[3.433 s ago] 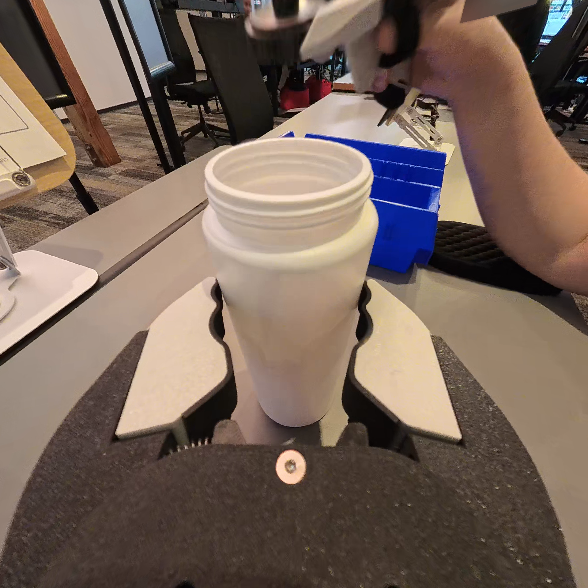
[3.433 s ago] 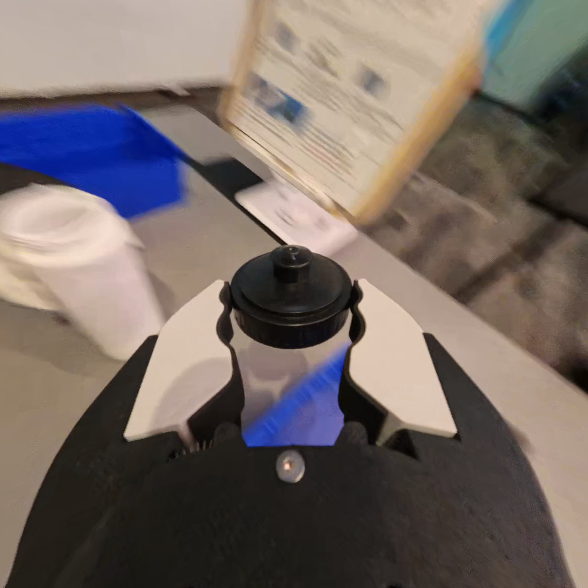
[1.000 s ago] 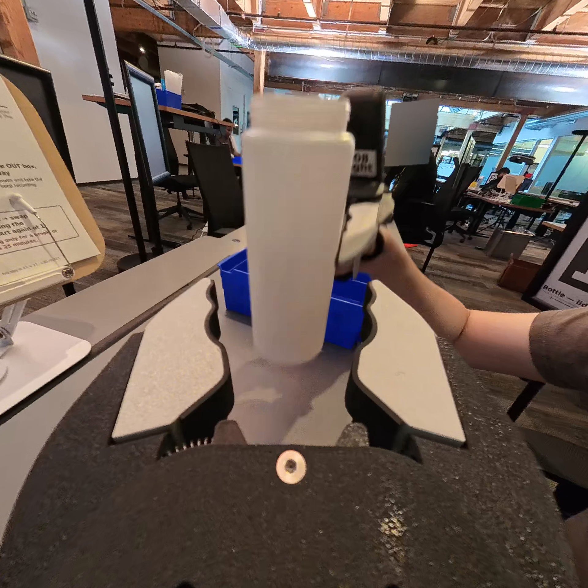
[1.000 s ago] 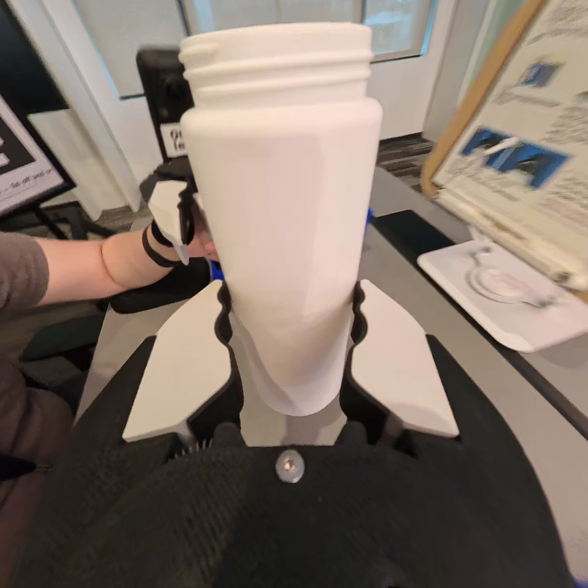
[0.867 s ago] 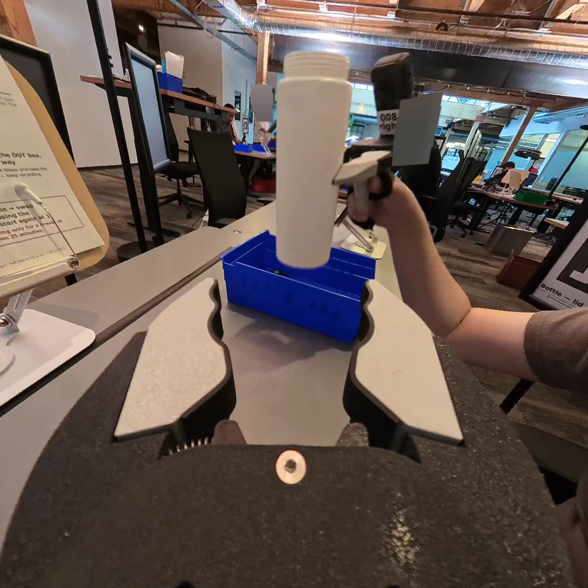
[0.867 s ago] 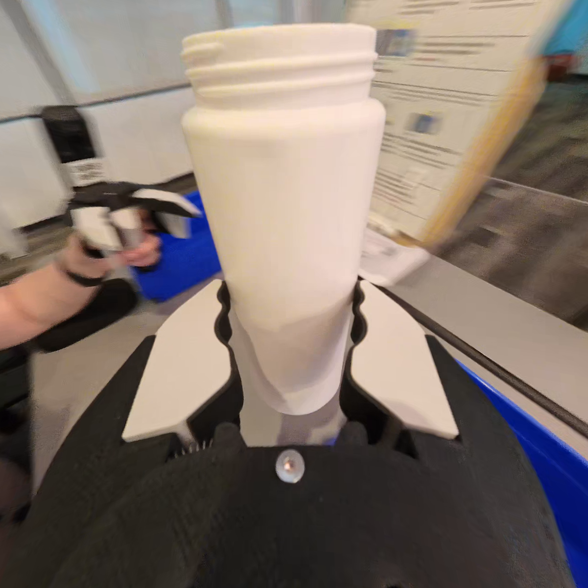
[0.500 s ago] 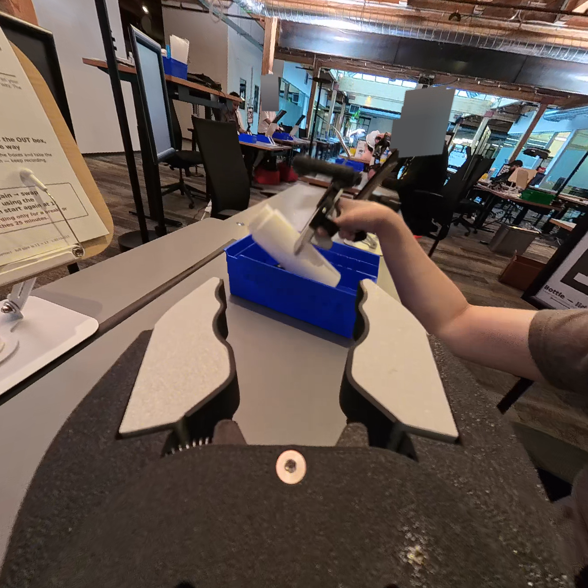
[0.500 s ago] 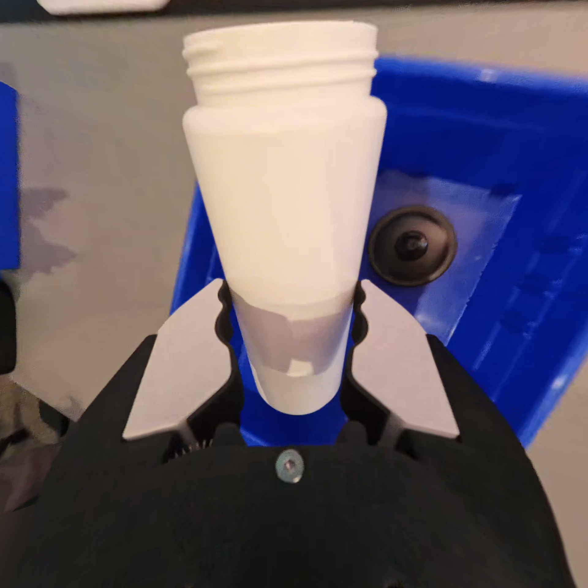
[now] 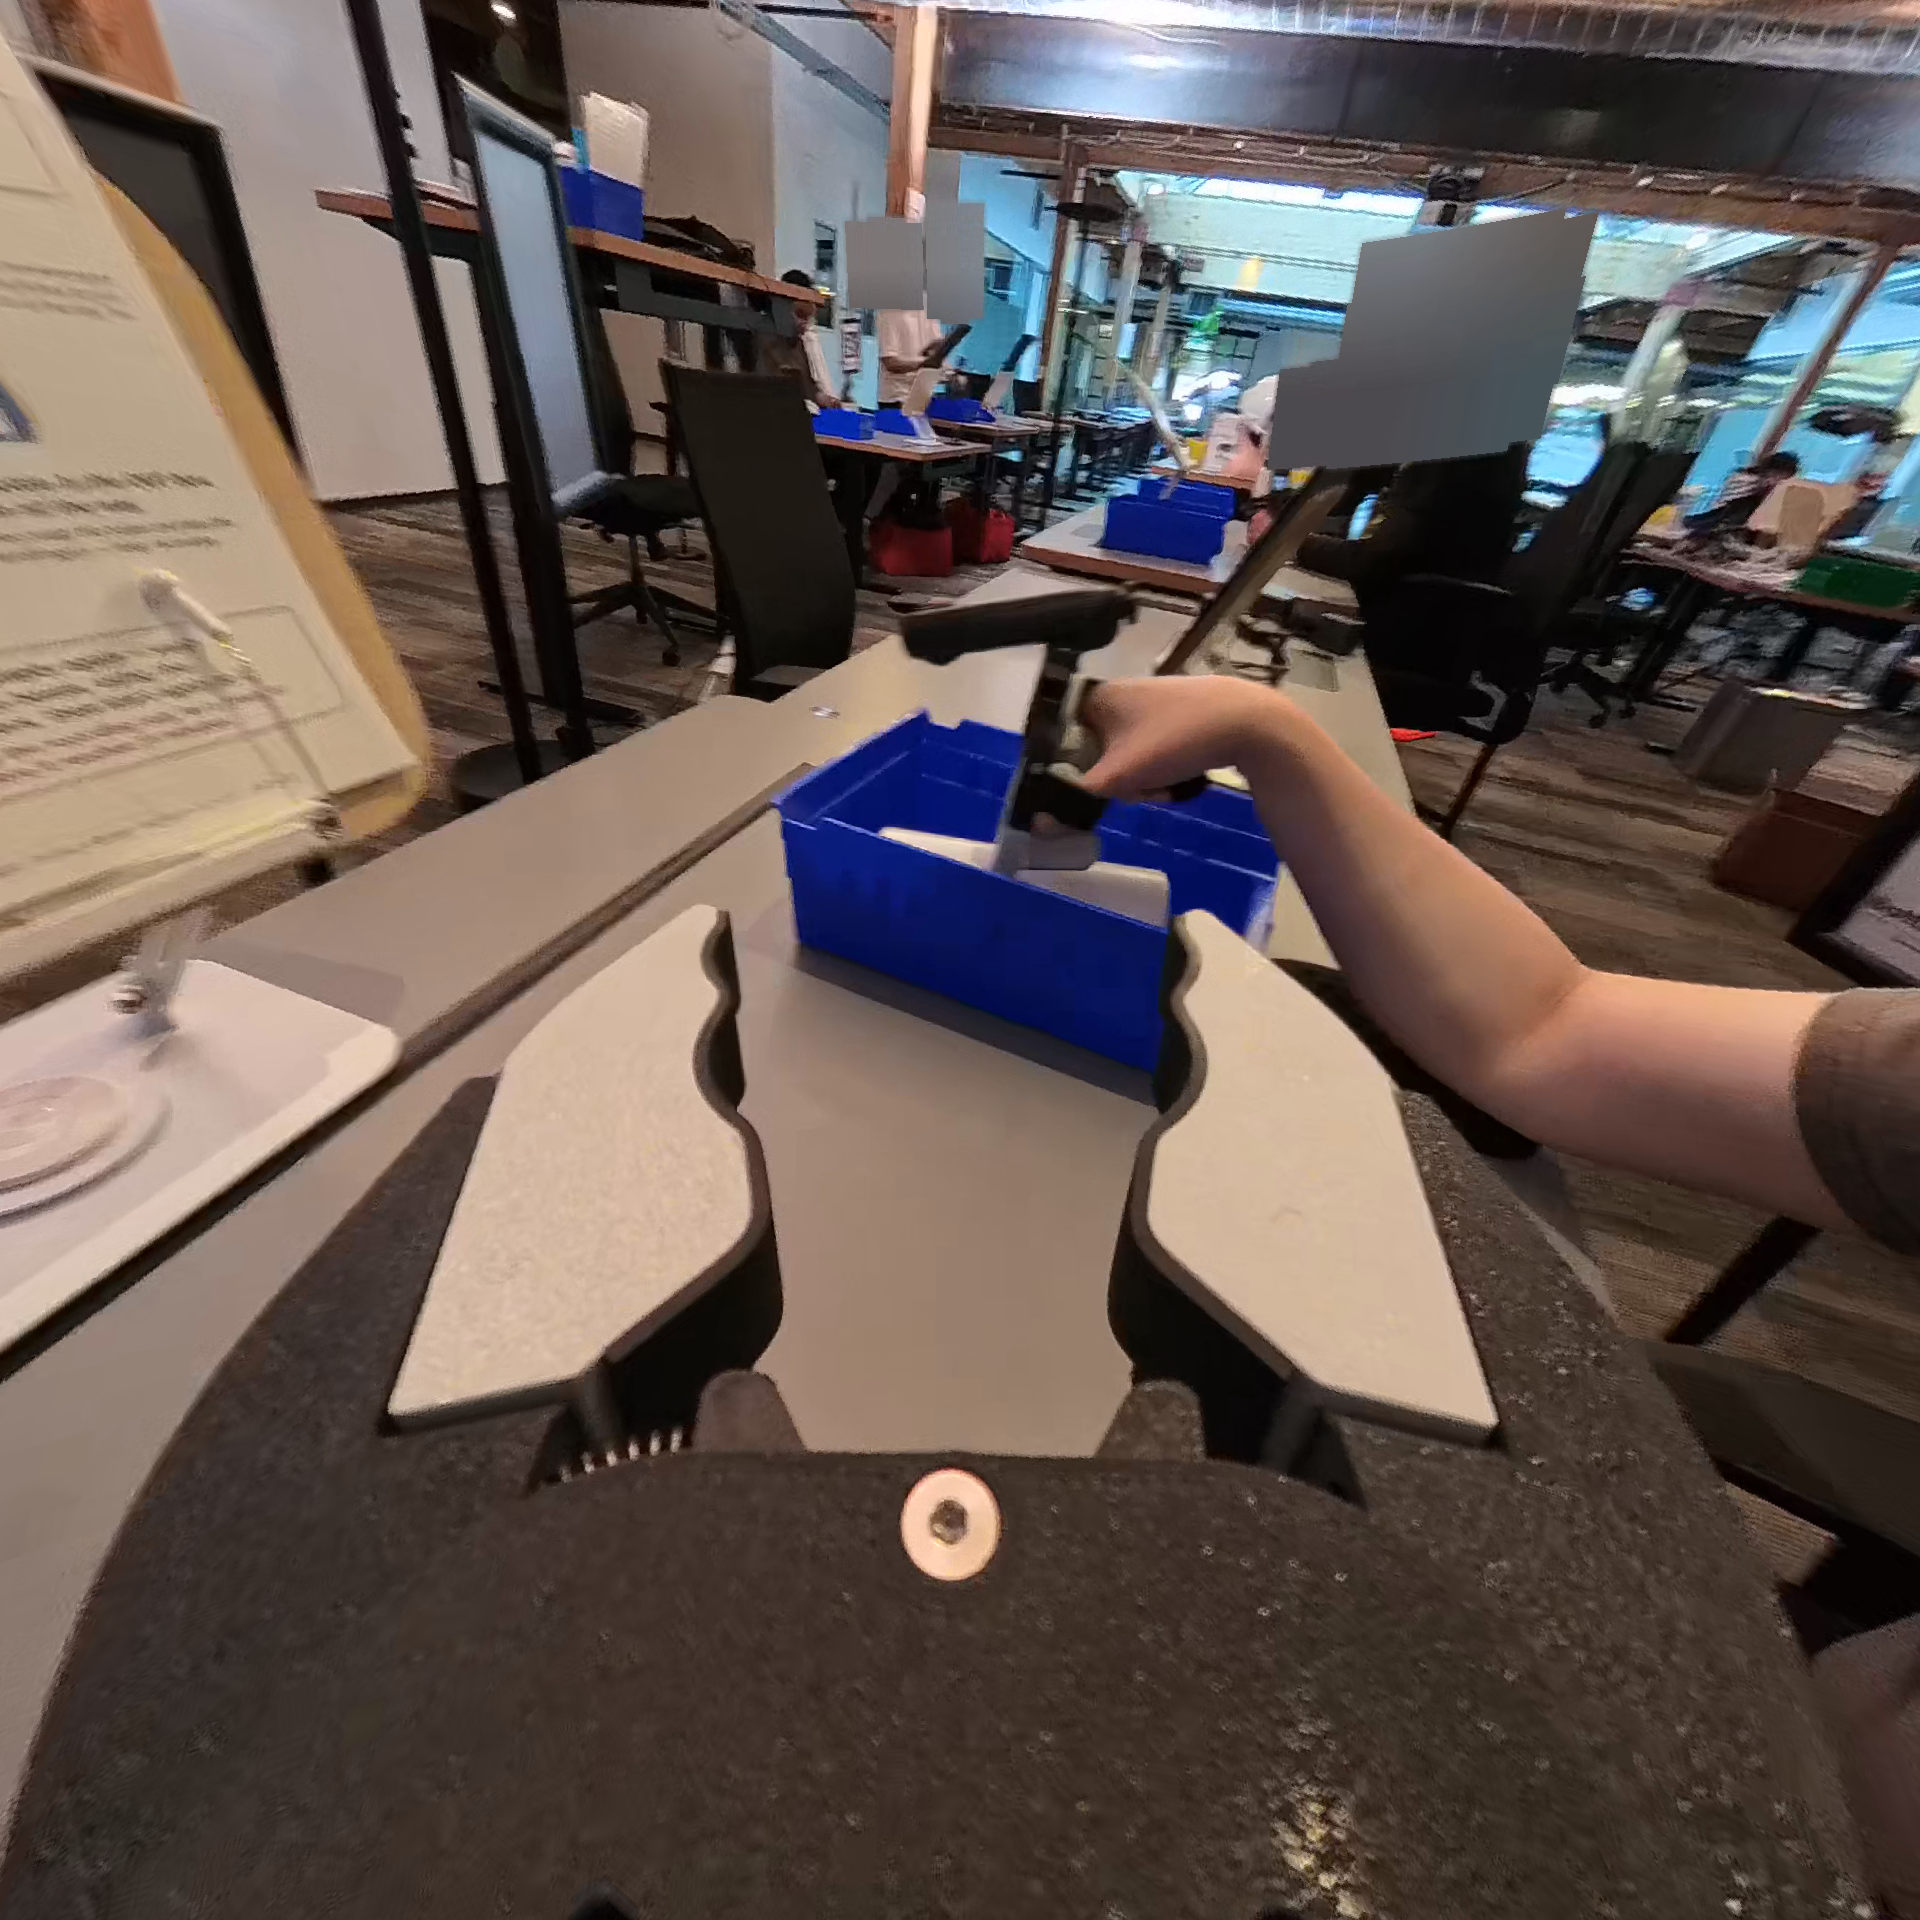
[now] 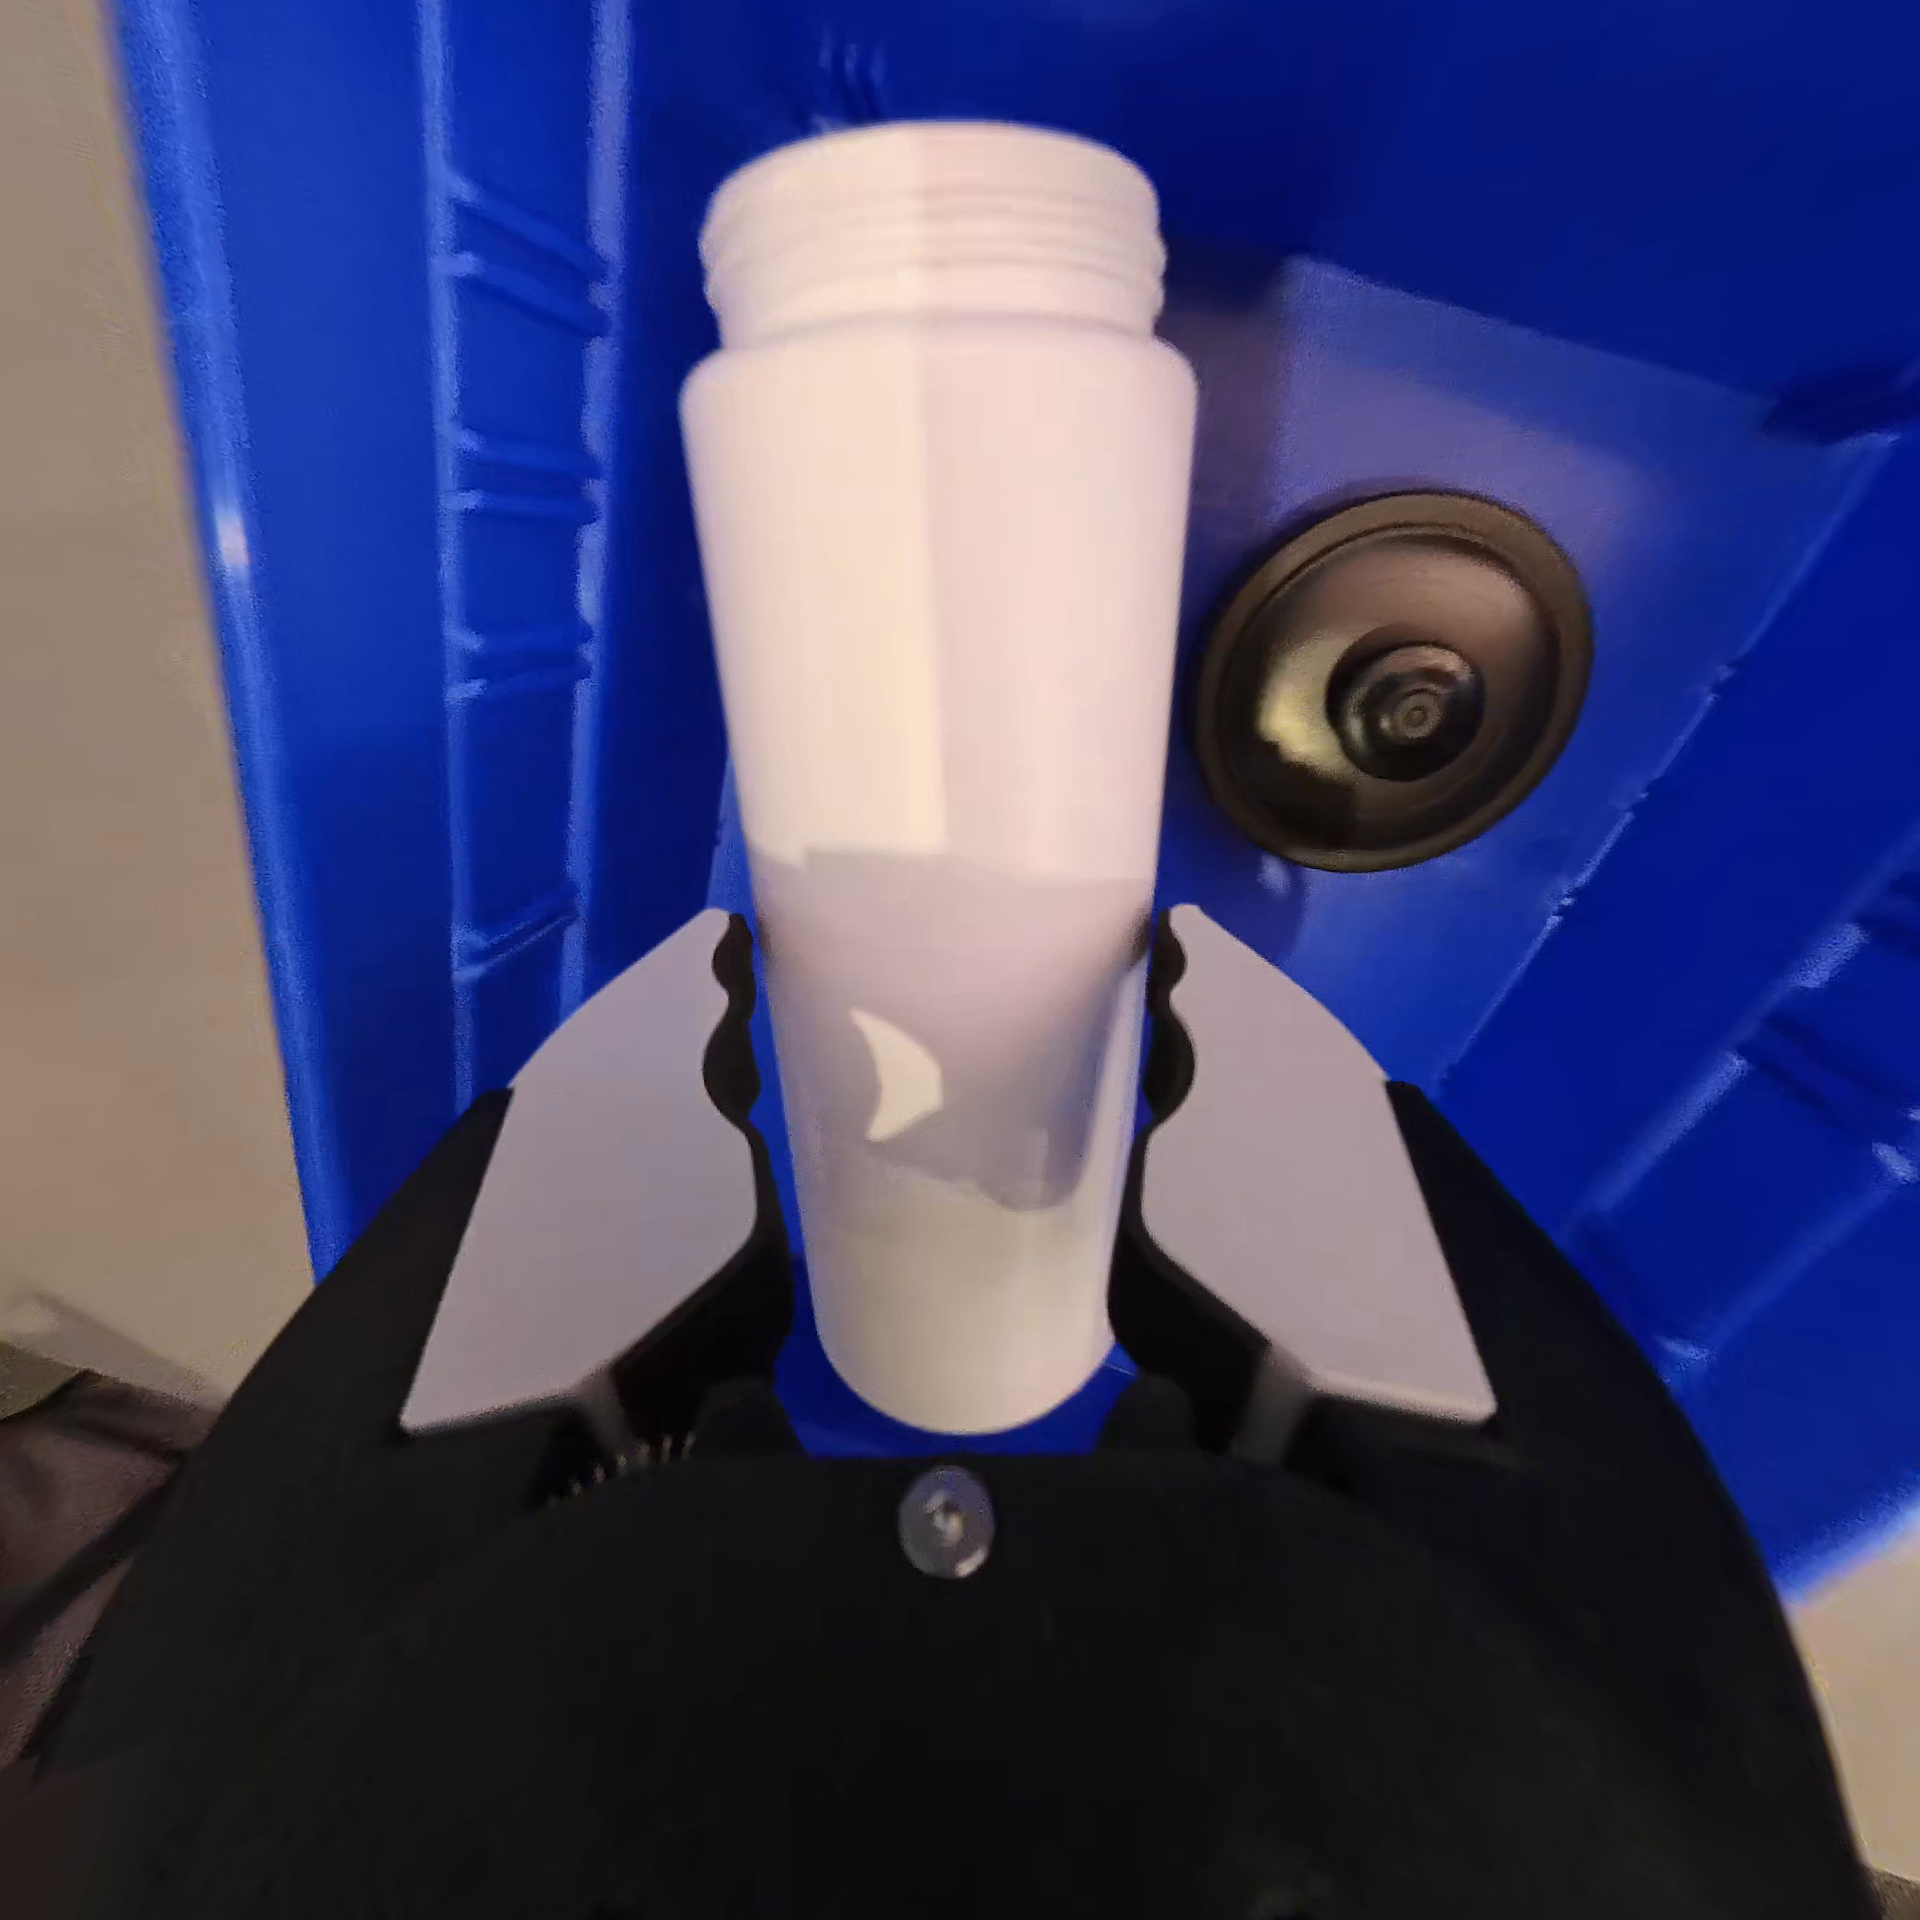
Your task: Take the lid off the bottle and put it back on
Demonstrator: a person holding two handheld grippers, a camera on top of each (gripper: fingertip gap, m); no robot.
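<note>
Both views are bent by wide-angle distortion, strongest at the edges. In the left wrist view, even indoor light is given, with daylight glare from far windows; the sign (image 9: 156,582) at the left is smeared by motion blur. In the right wrist view, the bottle (image 10: 940,644) and bin (image 10: 1662,312) are softened by blur; highlights are seen on the lid (image 10: 1397,681), and shadow patches on the bottle's lower half.

Left wrist view faces blue bin (image 9: 977,951) across table, right looks down close into it
</note>
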